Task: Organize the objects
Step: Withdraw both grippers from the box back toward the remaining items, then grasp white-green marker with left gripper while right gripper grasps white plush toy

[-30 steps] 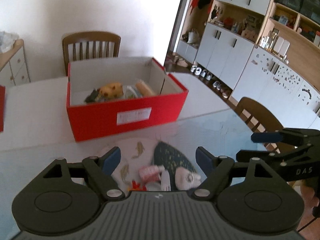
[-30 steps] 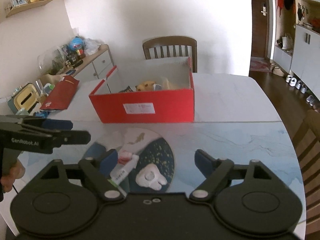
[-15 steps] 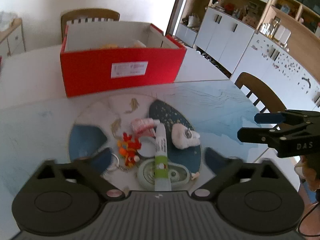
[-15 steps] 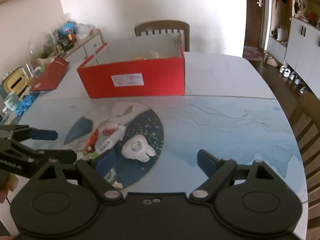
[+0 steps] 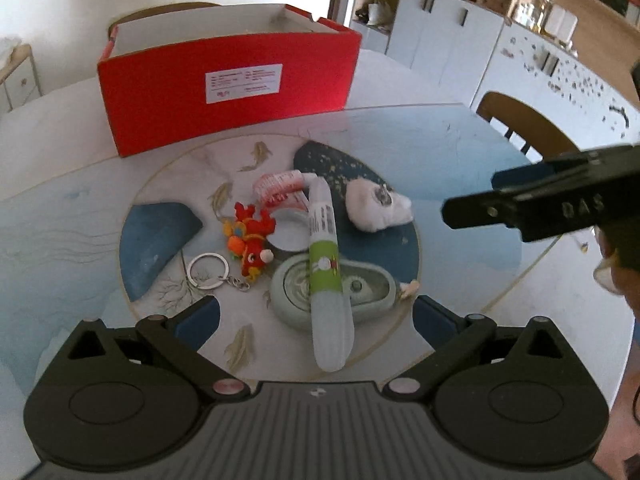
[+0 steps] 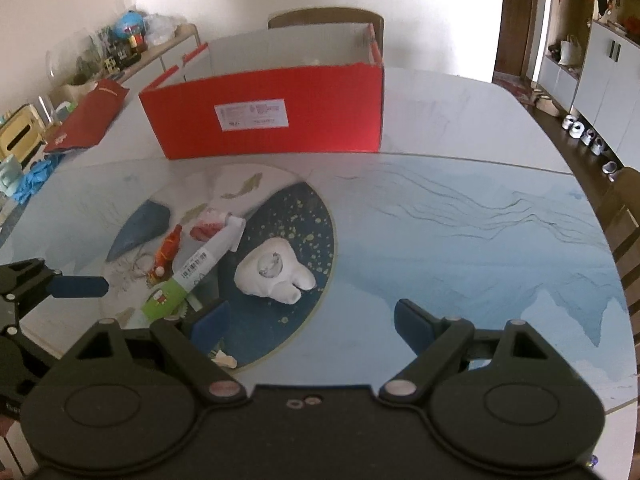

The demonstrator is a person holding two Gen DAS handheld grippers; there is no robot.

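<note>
Left tool [image 5: 316,312] and right tool [image 6: 310,320] both spread wide, gripping nothing, above desk [image 6: 460,216]. Red box [image 5: 228,84] at desk's far side. Nearer, clustered together: green-labelled tube [image 5: 326,268] lying across oval grey-green dish [image 5: 360,292], white plush [image 6: 272,272] just right, red dragon keychain [image 5: 250,240] left.

Red box [image 5: 228,96], white label; white-and-green tube [image 5: 326,264]; red-orange plush keychain [image 5: 252,238]; white plush [image 5: 378,208]; pale-green dish [image 5: 368,292]; blue-and-white table [image 6: 460,240], gold fish motifs.
</note>
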